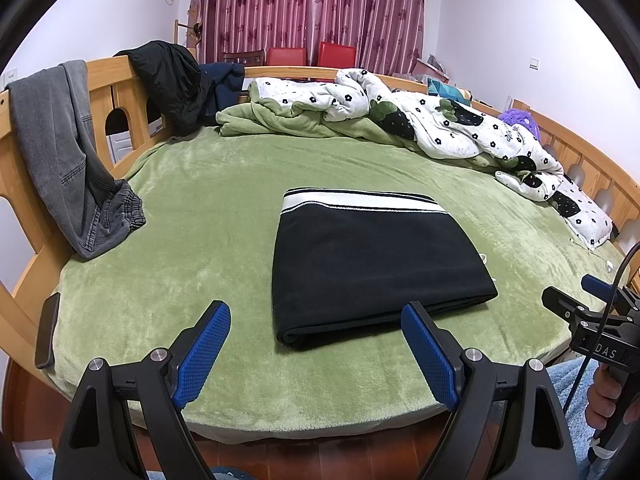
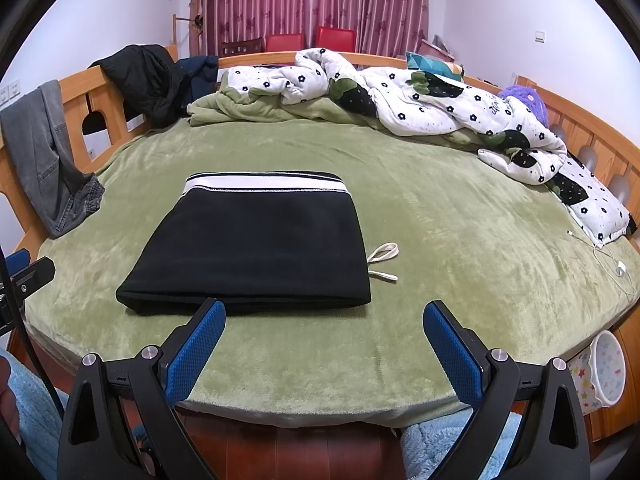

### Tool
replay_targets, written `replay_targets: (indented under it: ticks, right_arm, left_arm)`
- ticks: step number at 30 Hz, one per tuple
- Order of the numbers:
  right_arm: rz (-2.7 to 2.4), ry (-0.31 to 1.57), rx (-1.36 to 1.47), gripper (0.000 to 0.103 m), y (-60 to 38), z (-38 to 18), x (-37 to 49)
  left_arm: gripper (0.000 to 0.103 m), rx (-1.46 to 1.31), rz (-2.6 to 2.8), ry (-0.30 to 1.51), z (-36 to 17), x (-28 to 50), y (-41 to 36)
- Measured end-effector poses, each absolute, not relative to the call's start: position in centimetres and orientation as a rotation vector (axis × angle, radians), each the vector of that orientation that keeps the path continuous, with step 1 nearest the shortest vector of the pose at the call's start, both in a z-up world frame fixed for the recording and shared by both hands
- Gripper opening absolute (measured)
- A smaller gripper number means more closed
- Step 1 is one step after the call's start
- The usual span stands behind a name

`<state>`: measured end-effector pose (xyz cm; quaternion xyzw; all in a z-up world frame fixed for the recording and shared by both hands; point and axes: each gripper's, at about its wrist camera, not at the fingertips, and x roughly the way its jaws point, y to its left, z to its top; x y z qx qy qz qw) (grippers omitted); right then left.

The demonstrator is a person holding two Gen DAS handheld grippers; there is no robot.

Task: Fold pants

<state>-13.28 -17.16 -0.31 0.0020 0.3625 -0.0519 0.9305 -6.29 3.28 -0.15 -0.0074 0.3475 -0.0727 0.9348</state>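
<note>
Black fleece pants (image 1: 372, 268), folded into a rectangle w/ white-striped waistband at the far edge, lie flat on green plush bed cover (image 1: 200, 208). Left claw (image 1: 316, 354) & right claw (image 2: 324, 350): both wide, empty, hovering just before the near fold. White drawstring (image 2: 383, 260) protrudes at the right side.

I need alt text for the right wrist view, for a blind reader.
Folded black pants with a white striped waistband lie on a green bed, white drawstring sticking out. The open right gripper hovers just before them, holding nothing.
</note>
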Motion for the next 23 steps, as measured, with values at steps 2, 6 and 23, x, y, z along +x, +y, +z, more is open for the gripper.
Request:
replay_targets:
  ticks: [2,6,23]
  right_arm:
    - [-0.107,0.742,0.004,0.098,-17.13,-0.3,-13.27]
    - [-0.108,0.742,0.004,0.098,-17.12,-0.28,-13.26]
    - [-0.105,0.746,0.003,0.098,-17.12,-0.69,-13.49]
  left_arm:
    - [0.087,-0.015,-0.149,0.709,-0.16,-6.29,3.3]
    - [0.087,-0.017,-0.148,0.71,-0.16,-6.33,3.25]
    - [0.087,-0.013,-0.152,0.706,-0.22,-6.36,3.35]
